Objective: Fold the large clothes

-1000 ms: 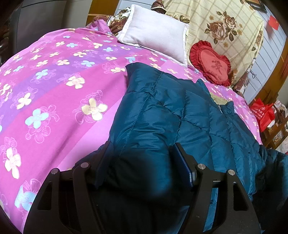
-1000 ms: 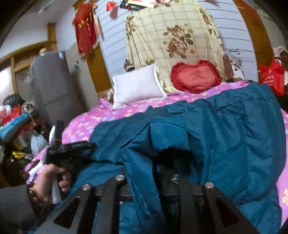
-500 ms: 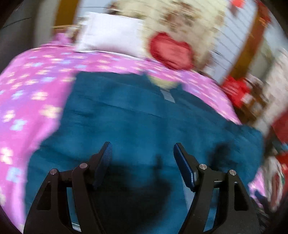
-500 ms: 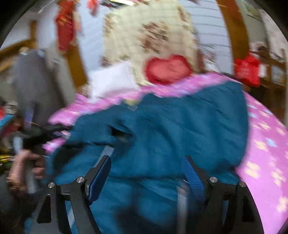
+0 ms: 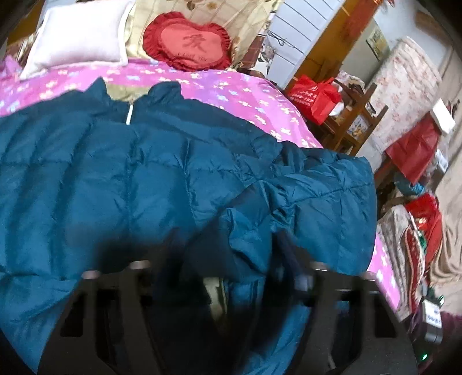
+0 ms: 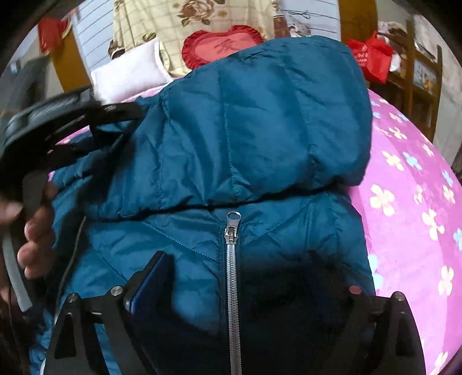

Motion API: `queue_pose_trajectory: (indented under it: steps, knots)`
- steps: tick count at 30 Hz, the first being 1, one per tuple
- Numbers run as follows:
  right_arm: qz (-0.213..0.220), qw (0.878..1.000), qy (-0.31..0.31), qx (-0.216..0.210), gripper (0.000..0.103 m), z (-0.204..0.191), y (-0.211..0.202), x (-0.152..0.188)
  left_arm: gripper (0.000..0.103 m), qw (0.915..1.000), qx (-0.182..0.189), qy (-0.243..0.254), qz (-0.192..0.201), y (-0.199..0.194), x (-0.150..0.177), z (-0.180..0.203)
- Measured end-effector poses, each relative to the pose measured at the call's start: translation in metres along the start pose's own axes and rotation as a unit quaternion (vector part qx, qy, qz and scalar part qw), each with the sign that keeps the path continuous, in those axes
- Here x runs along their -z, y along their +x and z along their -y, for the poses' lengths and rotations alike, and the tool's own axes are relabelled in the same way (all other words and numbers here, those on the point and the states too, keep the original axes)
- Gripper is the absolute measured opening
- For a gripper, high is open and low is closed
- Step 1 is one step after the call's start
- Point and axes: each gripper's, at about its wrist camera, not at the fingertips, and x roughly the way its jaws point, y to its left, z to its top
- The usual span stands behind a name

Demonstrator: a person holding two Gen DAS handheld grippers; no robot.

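Teal quilted jacket (image 6: 260, 129) between spread right tongs (image 6: 239, 277), on pink bedsheet (image 6: 410, 219).

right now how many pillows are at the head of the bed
2: a white pillow on the left and a red heart pillow to its right, both against the floral cloth. The jacket may hide others.

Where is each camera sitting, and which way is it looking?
Left wrist: on the left gripper, low over the blue jacket, facing the red heart pillow; only its own fingers show.
Right wrist: on the right gripper, above the jacket's zipper, facing the headboard; the person's left hand shows.
Shared: jacket, heart pillow, white pillow, pink sheet.
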Motion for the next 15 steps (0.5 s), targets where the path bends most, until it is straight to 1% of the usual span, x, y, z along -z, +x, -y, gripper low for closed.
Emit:
queue_pose_trajectory:
  steps: [1, 2, 4, 5, 7, 9, 13, 15]
  knots:
    - [-0.001, 1.0, -0.002, 0.002, 0.093, 0.001, 0.001, -0.002, 0.018, 1.0, 0.003, 0.004, -0.003, -0.001, 0.002, 0.001]
    - [-0.001, 1.0, -0.003, 0.003, 0.093, 0.001, 0.001, -0.002, 0.014, 0.9999, 0.003, 0.01, 0.001, -0.003, 0.003, 0.002]
    - [-0.001, 1.0, -0.002, 0.004, 0.093, 0.0, 0.001, -0.003, 0.013, 0.9992, 0.005, 0.033, 0.02, -0.017, 0.006, 0.003]
    - [0.001, 1.0, 0.0, 0.004, 0.093, 0.001, 0.0, -0.004, 0.013, 0.999, 0.007, 0.035, 0.028, -0.024, 0.005, 0.002]
    - [0.01, 1.0, 0.01, 0.005, 0.093, 0.002, -0.005, -0.004, 0.013, 0.9986, 0.015, 0.024, 0.044, -0.045, 0.0, -0.011]
    - [0.019, 1.0, 0.024, 0.005, 0.093, 0.008, -0.01, -0.004, 0.013, 0.998, 0.012, 0.017, 0.059, -0.065, -0.006, -0.026]
    - [0.017, 0.999, 0.035, 0.009, 0.093, 0.016, -0.011, -0.004, 0.013, 0.9967, -0.018, 0.016, 0.078, -0.103, -0.023, -0.066]
    - [0.014, 0.999, 0.028, 0.016, 0.093, 0.016, -0.01, -0.002, 0.013, 0.9954, -0.046, 0.009, 0.083, -0.12, -0.031, -0.094]
